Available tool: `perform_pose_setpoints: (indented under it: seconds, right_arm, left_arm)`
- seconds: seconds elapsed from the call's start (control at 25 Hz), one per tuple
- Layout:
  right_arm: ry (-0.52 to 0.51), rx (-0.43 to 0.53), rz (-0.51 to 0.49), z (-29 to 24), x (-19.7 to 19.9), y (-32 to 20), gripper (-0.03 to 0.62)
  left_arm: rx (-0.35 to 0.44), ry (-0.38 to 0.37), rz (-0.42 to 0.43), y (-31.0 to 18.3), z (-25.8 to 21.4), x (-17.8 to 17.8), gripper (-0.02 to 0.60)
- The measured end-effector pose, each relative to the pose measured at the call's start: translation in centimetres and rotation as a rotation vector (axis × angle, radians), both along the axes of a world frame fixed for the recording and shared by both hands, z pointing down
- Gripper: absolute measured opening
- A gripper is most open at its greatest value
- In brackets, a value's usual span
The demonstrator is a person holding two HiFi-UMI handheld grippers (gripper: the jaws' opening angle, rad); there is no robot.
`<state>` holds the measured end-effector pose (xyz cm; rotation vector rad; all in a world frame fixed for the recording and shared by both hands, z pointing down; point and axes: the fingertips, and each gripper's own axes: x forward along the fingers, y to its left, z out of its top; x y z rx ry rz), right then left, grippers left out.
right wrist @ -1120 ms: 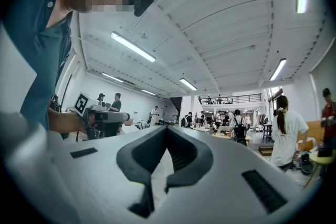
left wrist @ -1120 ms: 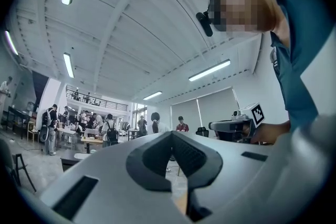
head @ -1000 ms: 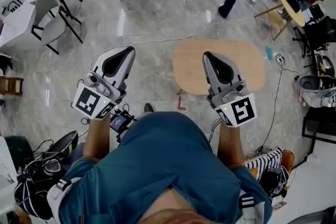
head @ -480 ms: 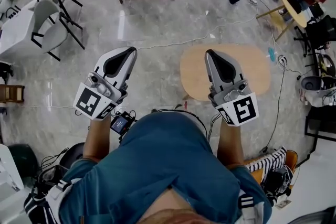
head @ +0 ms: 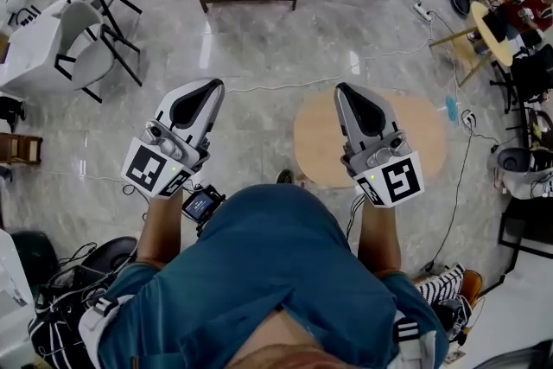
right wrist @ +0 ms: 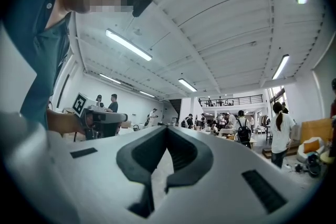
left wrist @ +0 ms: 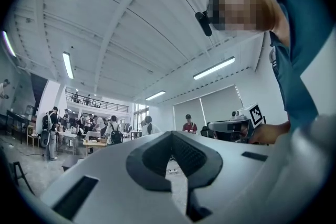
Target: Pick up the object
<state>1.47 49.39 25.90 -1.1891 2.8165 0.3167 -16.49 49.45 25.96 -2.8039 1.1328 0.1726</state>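
**Desk:** What could go wrong here?

**Photographer:** Most likely a trip. A white cable (head: 285,84) runs across the marble floor just ahead of the person's shoe (head: 284,177), and the round wooden table (head: 423,143) sits low, directly below the right gripper (head: 346,92). With both hands full, a snag or a knock against its rim looks possible. The object itself appears in no view. The visible part of the tabletop looks bare, so the wrong target could be chosen.

**Desk:** And the jaws?

**Photographer:** Both pairs are clenched tip to tip with nothing between them. The left gripper (left wrist: 170,134) and the right gripper (right wrist: 167,127) each show that in their own views. In my judgement, a reach made with the jaws like this would only push an item away, so they must part first.

**Desk:** How are the hands posed?

**Photographer:** The left gripper (head: 207,86) and its partner are held out in front of the teal-shirted torso. They are side by side, well apart, and roughly parallel. Each points forward at close to level, looking across the hall and not at the floor. The marker cubes (head: 155,168) face up toward the wearer.
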Motion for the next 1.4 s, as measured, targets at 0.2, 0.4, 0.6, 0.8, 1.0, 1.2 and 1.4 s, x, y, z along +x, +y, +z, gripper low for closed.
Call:
perform_pose_setpoints:
  seconds: [0.2,0.4,0.6,0.8,1.0,1.2,1.4]
  right_arm:
    - [-0.007,-0.004,-0.034,0.2,1.6,-4.1,0.014]
    - [-0.011,0.001,-0.055,0.8,2.8,-5.3,0.014]
    - [-0.015,-0.010,-0.051,1.1,3.5,-6.3,0.014]
    - [-0.010,-0.022,-0.023,1.3,2.0,-9.8,0.014]
    - [-0.007,-0.019,0.027,0.8,-0.4,-12.6,0.014]
    - [-0.007,-0.009,0.070,0.9,-2.7,-15.2,0.014]
    - [0.002,-0.026,0.096,1.0,-5.8,-17.9,0.014]
  left_arm:
    - [0.006,-0.011,-0.029,-3.3,-0.2,1.8,0.005]
    - [0.010,-0.018,-0.051,-4.2,0.3,3.0,0.005]
    - [0.008,-0.024,-0.048,-5.2,0.2,3.6,0.005]
    - [-0.011,-0.021,-0.016,-9.2,0.8,2.1,0.005]
    - [-0.006,-0.012,0.036,-13.1,0.2,-0.3,0.005]
    - [0.001,-0.007,0.075,-16.3,0.4,-2.6,0.005]
    - [-0.018,0.002,0.103,-19.1,0.8,-5.7,0.005]
